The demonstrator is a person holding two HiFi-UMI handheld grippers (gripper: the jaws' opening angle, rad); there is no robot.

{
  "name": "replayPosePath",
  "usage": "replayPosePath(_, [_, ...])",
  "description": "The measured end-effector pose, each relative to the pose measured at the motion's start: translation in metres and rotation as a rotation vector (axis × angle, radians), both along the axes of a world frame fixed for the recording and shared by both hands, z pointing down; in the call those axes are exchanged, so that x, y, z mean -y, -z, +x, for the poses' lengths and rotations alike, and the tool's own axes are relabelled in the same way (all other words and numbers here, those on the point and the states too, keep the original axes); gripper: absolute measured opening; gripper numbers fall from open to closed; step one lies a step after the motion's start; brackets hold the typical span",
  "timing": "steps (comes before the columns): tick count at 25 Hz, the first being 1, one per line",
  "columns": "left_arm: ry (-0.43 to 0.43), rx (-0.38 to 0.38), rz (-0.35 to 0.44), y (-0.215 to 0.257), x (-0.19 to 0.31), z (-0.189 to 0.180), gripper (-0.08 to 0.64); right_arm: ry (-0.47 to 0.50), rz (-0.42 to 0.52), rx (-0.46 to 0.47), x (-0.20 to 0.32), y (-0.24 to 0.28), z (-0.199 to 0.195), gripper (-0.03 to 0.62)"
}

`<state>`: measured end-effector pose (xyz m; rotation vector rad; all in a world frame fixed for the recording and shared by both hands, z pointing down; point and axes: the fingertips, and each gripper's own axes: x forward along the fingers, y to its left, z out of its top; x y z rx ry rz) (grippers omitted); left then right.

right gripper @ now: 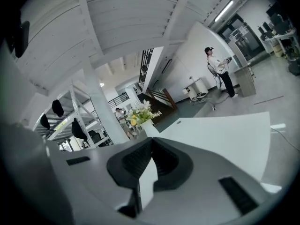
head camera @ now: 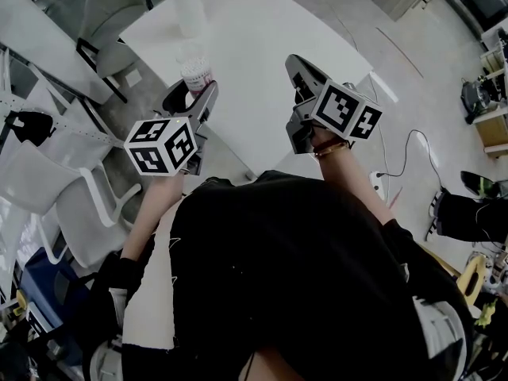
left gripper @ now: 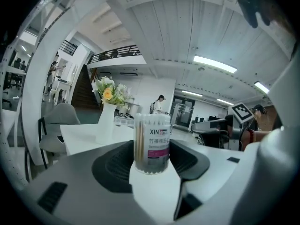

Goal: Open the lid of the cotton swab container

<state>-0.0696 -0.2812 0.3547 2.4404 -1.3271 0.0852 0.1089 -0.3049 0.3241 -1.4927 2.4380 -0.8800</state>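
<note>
The white counter [head camera: 262, 46] fills the upper middle of the head view, with a grey chair [head camera: 111, 14] to its left. The left gripper [head camera: 193, 94] reaches over the counter's near edge. Its jaws stand wide, with their dark pads closed against both sides of the cotton swab container [head camera: 196, 71], which is upright between them. The right gripper [head camera: 300, 70] is held well apart to the right. Its jaws are pressed fully together with nothing between them.

A white vase of flowers [left gripper: 107, 121] stands farther back on the counter, behind the container and to its left in the left gripper view.

The container is a small, clear round tube packed with upright swabs. Their pale wooden sticks show through the wall, and their white tips are crowded at the top. A label wraps its front, white above with dark print and a pink band below. Whether its base touches the counter cannot be told.
</note>
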Motion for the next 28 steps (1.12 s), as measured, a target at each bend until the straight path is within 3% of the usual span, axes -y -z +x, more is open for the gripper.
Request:
replayPosePath(8, [0.0,-0.002,-0.012,-0.005,0.006,0.003,0.249,-0.001,-0.028,-0.08,0.002,-0.015,0.006,0.003])
replayPosePath(28, [0.005,-0.011,-0.016,-0.007,-0.002,-0.005,0.249,0.0,-0.054,-0.092,-0.005,-0.026,-0.001,0.003])
